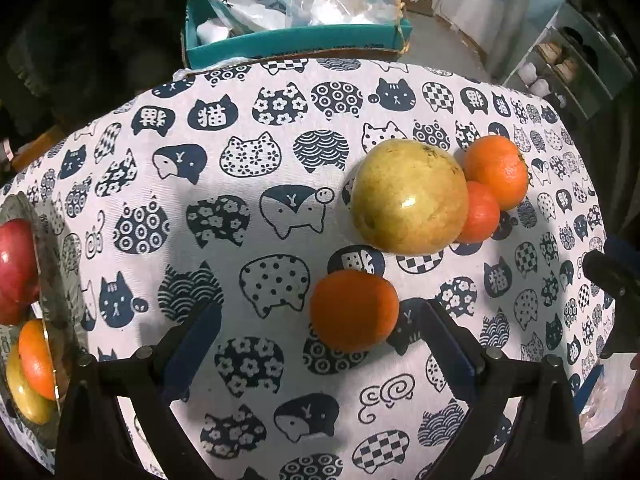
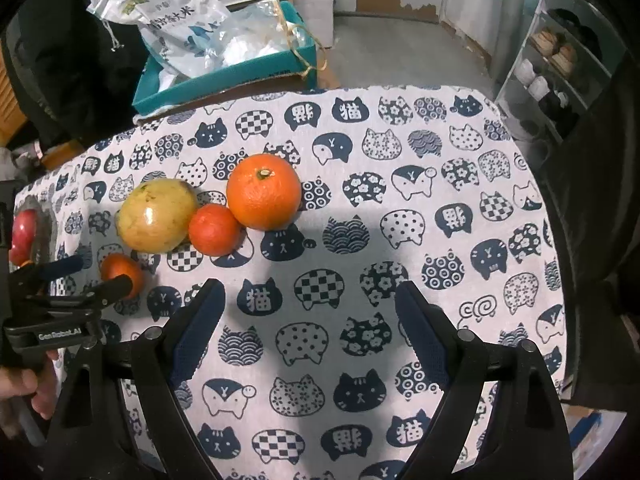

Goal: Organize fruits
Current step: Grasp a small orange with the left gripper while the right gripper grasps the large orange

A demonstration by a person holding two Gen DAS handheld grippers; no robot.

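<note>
My left gripper (image 1: 320, 336) has its fingers spread wide and holding nothing, with a small orange (image 1: 354, 310) lying loose between them on the cat-print table (image 1: 240, 208). My right gripper (image 2: 308, 320) also has its fingers wide apart and empty over bare cloth, well short of the yellow-green fruit (image 2: 156, 216), the small tangerine (image 2: 215, 230) touching it and the big orange (image 2: 263, 191) beside that. At the left edge sits a glass plate (image 1: 60, 264) already carrying a red apple (image 1: 14, 264), an orange and a yellow fruit.
</note>
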